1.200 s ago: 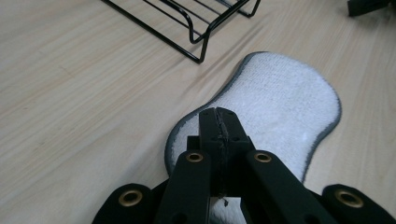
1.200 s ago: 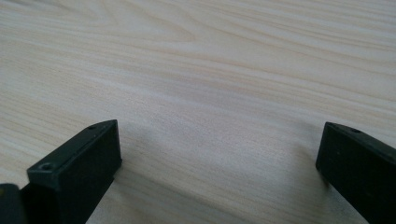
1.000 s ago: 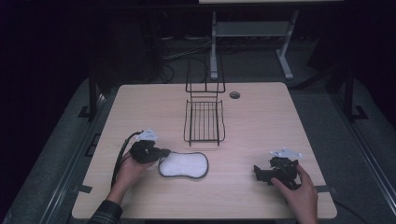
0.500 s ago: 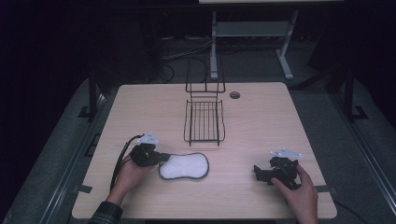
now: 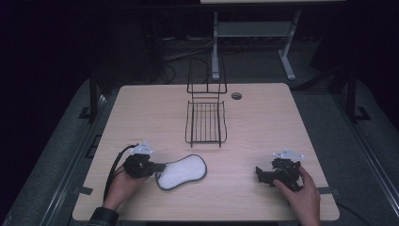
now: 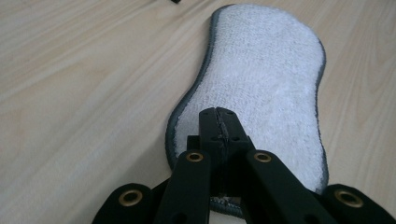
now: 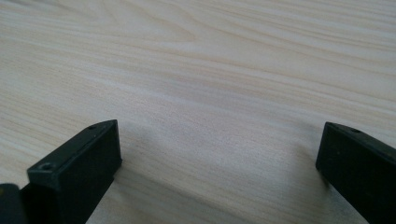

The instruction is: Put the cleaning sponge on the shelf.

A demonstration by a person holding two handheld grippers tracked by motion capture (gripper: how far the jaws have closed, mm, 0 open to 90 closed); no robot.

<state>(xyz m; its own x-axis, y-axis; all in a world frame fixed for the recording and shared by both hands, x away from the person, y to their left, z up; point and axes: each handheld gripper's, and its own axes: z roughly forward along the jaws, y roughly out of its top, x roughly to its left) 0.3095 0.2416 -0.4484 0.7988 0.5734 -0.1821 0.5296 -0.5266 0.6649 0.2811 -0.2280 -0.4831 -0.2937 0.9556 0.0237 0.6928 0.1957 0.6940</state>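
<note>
Now the left gripper (image 5: 159,166) has come in and pinched its jaws tight on the near end of the white pad (image 5: 182,171), flat on the table (image 5: 263,117); lifting looks next, while the right gripper (image 5: 261,175) rests wide open, empty.

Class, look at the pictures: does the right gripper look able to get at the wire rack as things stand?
Probably yes. The right gripper sits open on bare table, and nothing lies between it and the wire rack. The white pad lies off to the side, by the left gripper.
</note>
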